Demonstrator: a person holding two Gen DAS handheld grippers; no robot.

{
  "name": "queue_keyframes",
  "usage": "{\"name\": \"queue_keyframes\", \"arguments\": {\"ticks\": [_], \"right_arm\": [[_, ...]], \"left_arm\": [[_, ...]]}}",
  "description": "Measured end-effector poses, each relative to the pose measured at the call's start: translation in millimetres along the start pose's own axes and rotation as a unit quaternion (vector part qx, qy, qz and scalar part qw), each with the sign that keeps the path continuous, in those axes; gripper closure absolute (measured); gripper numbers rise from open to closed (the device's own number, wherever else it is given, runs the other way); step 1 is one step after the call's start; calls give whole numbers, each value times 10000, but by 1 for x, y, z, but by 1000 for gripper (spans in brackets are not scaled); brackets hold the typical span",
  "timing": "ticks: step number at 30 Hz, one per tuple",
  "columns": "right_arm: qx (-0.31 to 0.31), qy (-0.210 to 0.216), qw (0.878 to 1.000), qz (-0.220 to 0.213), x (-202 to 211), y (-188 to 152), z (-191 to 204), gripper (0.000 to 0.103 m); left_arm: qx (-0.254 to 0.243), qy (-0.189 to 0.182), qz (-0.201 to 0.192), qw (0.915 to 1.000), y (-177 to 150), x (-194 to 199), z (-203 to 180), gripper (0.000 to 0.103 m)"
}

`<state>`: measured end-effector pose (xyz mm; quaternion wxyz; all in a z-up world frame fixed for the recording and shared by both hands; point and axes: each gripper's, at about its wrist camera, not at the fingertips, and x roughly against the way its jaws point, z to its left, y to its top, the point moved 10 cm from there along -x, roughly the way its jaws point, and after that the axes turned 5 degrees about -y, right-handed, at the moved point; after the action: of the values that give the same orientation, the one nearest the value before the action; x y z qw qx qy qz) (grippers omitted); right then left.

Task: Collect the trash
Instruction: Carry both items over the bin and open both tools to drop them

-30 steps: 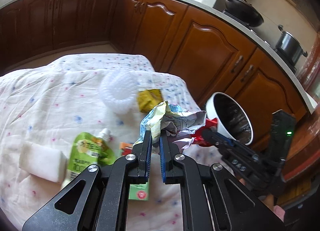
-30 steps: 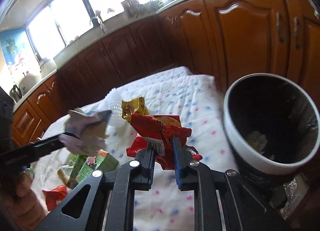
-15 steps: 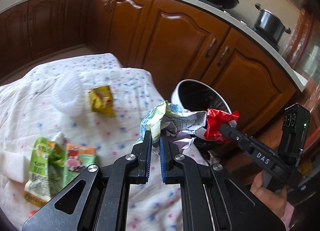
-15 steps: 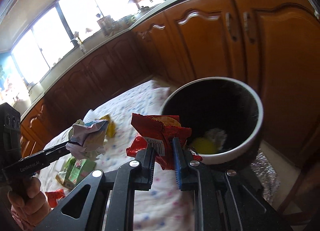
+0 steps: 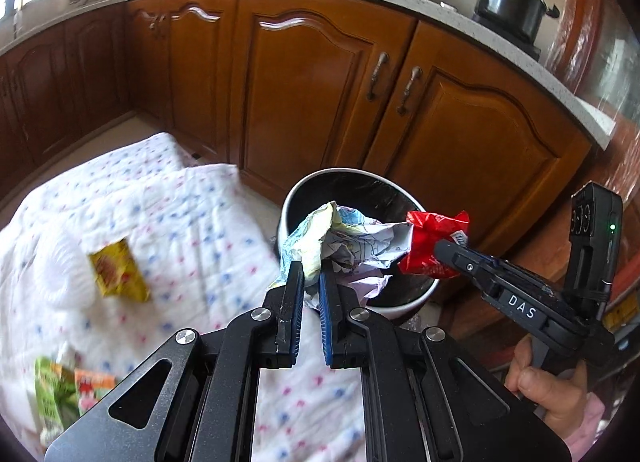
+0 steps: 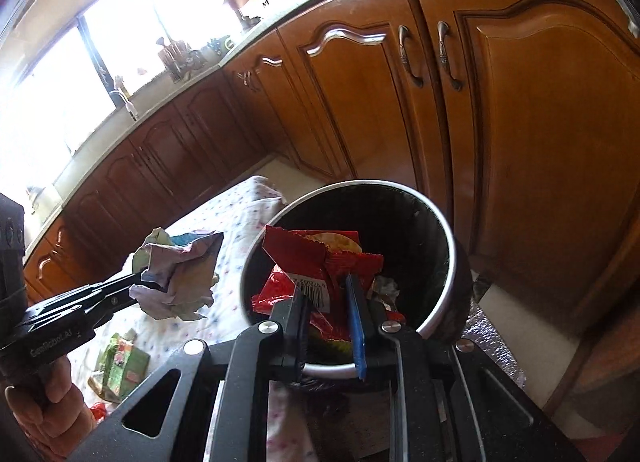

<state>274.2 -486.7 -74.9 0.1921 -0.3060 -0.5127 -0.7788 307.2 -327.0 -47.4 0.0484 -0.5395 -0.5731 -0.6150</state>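
My left gripper (image 5: 310, 270) is shut on a crumpled printed paper wrapper (image 5: 352, 242), held over the near rim of the white, black-lined bin (image 5: 352, 175). My right gripper (image 6: 326, 286) is shut on a red snack wrapper (image 6: 304, 258), which hangs over the bin's (image 6: 448, 229) open mouth. In the left wrist view the right gripper (image 5: 444, 248) comes in from the right with the red wrapper (image 5: 432, 238) beside the paper. The right wrist view shows the left gripper (image 6: 140, 282) with the crumpled paper (image 6: 180, 278) left of the bin. Some trash lies at the bin's bottom.
A dotted white cloth (image 5: 180, 221) covers the table left of the bin. On it lie a yellow packet (image 5: 116, 270), a blurred white cup (image 5: 56, 274) and green drink pouches (image 5: 52, 394). Wooden cabinets (image 5: 312, 81) stand close behind the bin. A hand (image 5: 552, 394) grips the right tool.
Both grippers have swung right, from over the table to the bin. The red wrapper now hangs over the bin's mouth and the crumpled paper sits at its rim.
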Motion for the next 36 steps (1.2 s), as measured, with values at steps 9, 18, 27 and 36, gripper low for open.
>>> {"name": "queue_keyframes", "arguments": {"ticks": [9,18,27,36], "right_arm": [[16,-165,9994,301,-22,4,-17,80],[26,-257,9987,444,-35,6,-24,73],[-37,-213,9993,314,-27,6,-23,51],[-242,21,9997,44,3,-11,-9,46]], "left_arm": [[-198,-17,346,9992,9,-38,-16,96],[-181,12,630,9979,7,-67,-17,96],[-84,-36,756,9971,4,-74,-21,85],[191,-149,540,9982,-6,-43,-7,77]]}}
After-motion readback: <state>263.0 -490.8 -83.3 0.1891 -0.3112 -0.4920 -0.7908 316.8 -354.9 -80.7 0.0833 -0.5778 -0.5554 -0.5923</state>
